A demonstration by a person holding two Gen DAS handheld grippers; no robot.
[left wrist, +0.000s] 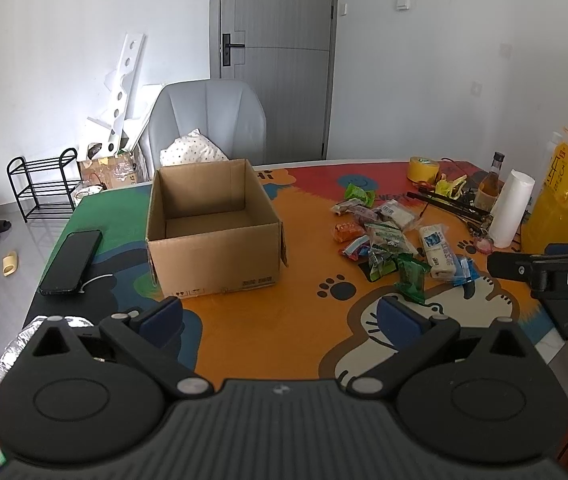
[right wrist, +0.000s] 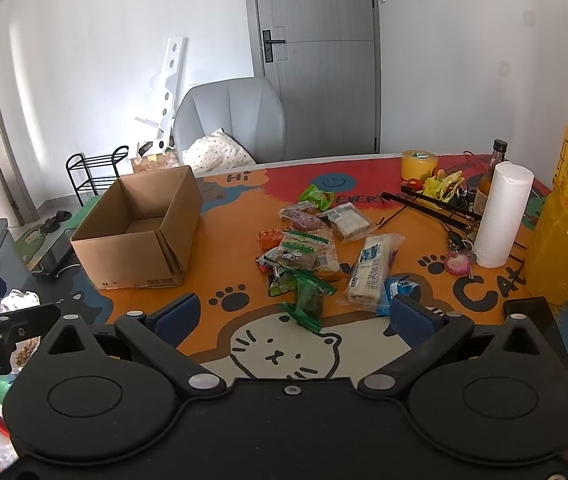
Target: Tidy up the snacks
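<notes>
Nothing is packed yet: the cardboard box (left wrist: 214,226) looks empty, and the snacks (right wrist: 316,252) lie heaped on the surface right of the box. My left gripper (left wrist: 280,316) and right gripper (right wrist: 292,316) both gape wide, holding nothing.

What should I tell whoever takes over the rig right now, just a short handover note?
Left claw: open, holding nothing, above the table near the cardboard box.
Right claw: open, holding nothing, facing the snack pile.
The box stands open and looks empty.
Done: nothing packed yet.
Left: all the snacks, which lie loose on the mat; the dark green packet is nearest the right claw.
</notes>
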